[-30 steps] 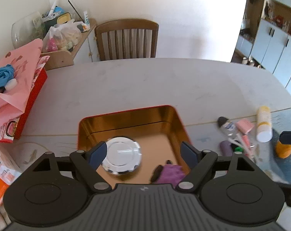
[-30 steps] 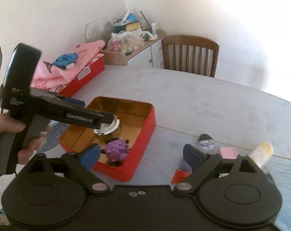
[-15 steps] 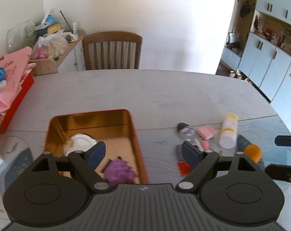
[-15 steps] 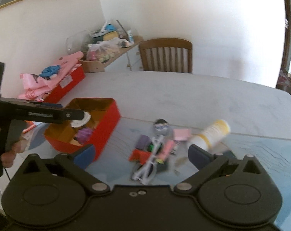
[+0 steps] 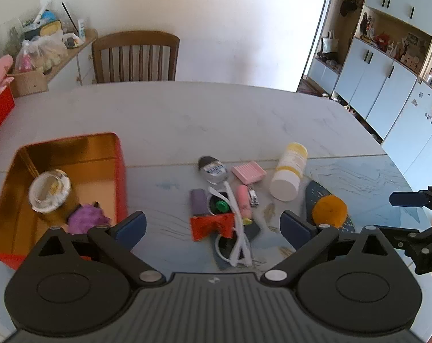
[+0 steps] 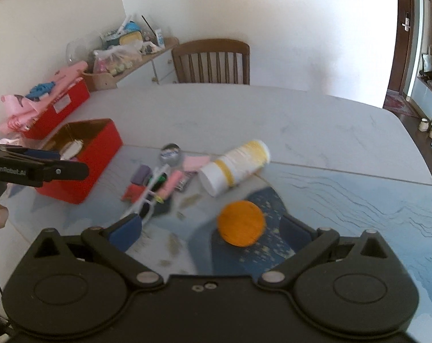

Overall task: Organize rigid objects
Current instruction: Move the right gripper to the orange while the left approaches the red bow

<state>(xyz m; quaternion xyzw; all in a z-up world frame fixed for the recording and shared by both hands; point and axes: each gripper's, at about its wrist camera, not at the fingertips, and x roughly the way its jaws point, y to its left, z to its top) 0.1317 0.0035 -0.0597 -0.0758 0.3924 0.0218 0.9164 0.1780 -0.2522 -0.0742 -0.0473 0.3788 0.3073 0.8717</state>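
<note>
A red tin [image 5: 120,171] with a gold inside stands at the left and holds a round silver-lidded jar [image 5: 48,190] and a purple spiky toy [image 5: 84,220]. My left gripper [image 5: 213,227] hovers over a pile of small items: white glasses [image 5: 238,237], a red piece [image 5: 213,225], a pink tube [image 5: 243,201] and a pink block [image 5: 248,171]. Its jaws are opening, with nothing between the pads. A white bottle [image 6: 234,167] lies on its side. My right gripper [image 6: 211,228] is open above the table, and an orange ball [image 6: 241,223] lies under its gap, untouched.
A wooden chair [image 5: 136,57] stands at the far side of the table. A red box with pink cloth [image 6: 58,105] sits at the back left, beside a cluttered shelf [image 6: 130,54]. Blue cabinets [image 5: 387,80] line the right wall.
Both grippers have swung right, away from the tin and over the pile and the ball. The left jaws have spread wider.
</note>
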